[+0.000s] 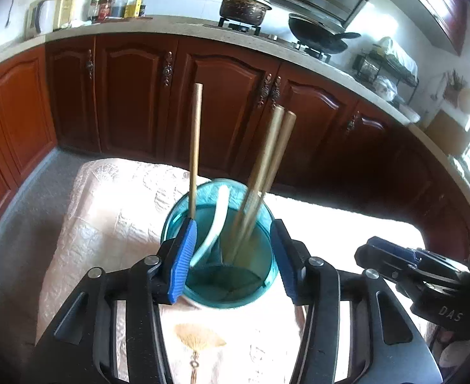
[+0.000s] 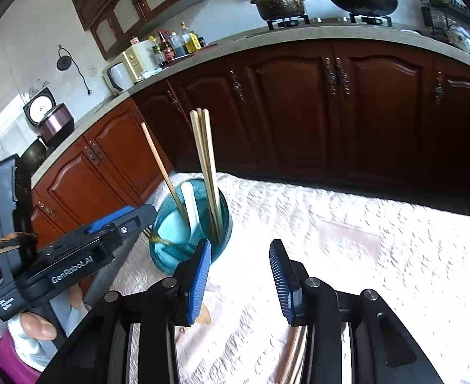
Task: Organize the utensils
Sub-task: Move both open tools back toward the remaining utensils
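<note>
The teal glass cup stands upright on the counter's pale quilted cloth, holding 3 wooden chopsticks, a white spoon and a fork. The left gripper has its jaws apart on either side of the cup, with nothing clamped. The right gripper, just right of the cup, also has its jaws apart and empty

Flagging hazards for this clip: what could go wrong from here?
The left gripper stands open around the blue cup; a careless pull back might tip it. The tall chopsticks lean and make it top-heavy. The right gripper is open close beside the cup and could knock it.
</note>
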